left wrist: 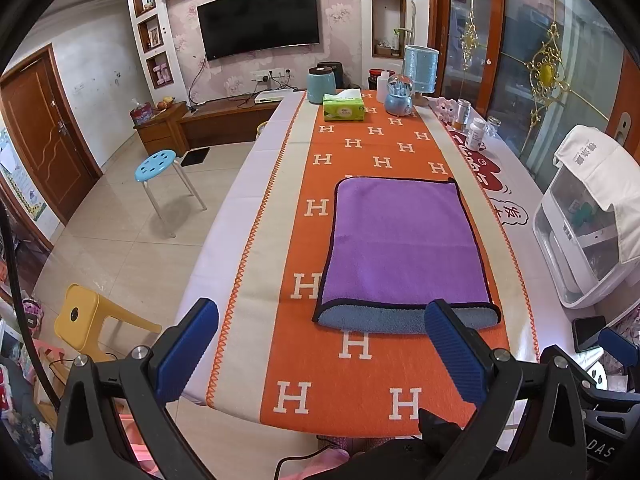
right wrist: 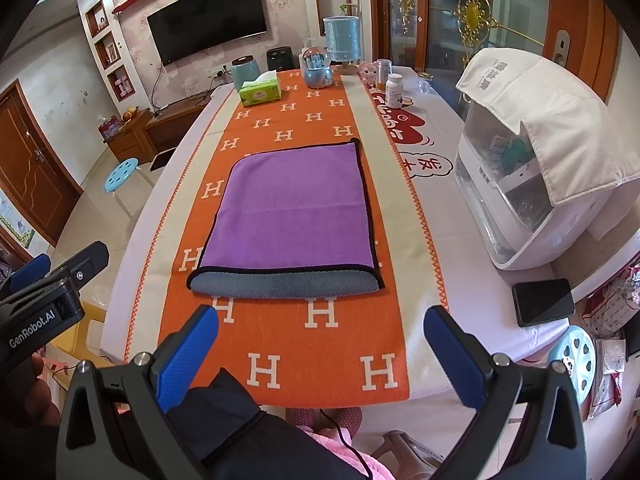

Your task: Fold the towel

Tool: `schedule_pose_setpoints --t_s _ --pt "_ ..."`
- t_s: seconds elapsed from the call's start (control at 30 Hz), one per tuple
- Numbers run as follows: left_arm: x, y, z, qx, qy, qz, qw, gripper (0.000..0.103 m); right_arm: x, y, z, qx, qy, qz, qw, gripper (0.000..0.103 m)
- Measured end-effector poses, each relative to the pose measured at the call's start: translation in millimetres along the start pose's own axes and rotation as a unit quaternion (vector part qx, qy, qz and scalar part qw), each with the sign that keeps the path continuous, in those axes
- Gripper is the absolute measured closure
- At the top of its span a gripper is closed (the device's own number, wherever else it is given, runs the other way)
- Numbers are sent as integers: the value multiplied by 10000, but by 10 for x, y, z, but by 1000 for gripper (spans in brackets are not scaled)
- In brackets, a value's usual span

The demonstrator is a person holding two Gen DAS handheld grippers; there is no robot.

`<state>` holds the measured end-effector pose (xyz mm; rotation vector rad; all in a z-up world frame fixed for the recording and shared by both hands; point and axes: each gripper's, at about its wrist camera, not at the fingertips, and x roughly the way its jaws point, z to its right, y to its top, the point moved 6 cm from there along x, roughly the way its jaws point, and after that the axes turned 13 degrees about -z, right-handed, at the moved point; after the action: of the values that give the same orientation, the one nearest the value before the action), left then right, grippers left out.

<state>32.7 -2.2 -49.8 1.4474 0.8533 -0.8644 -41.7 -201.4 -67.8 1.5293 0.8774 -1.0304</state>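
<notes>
Left tongs (left wrist: 322,346), right tongs (right wrist: 322,346): blue-padded, both spread, empty, at the near edge of the surface. Purple microfibre towel, black-edged, grey underside (right wrist: 290,220): flat, once folded, on orange H-patterned runner (right wrist: 320,360). Risk: pinching one layer only; fold skews.

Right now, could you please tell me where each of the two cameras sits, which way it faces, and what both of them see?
Left wrist: sits on the left gripper at the table's near end, facing down its length at the folded purple towel with black trim; its blue fingers are spread, and the right gripper shows at the right edge.
Right wrist: sits on the right gripper, same heading, further right; its fingers are spread, with the left gripper at the left.
Shared: the towel, the orange H-patterned runner, the green tissue box.
</notes>
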Motion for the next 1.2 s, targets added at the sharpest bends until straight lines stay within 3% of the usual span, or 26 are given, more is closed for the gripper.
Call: schedule_pose_setpoints --t_s 0.73,1.2 --pt "49 4 106 47 -107 -35 9999 1 76 18 -3 -32 -79 -202 9998 0" --pt "311 103 52 311 -402 -481 9975 0 176 60 -53 121 -293 -350 9989 1"
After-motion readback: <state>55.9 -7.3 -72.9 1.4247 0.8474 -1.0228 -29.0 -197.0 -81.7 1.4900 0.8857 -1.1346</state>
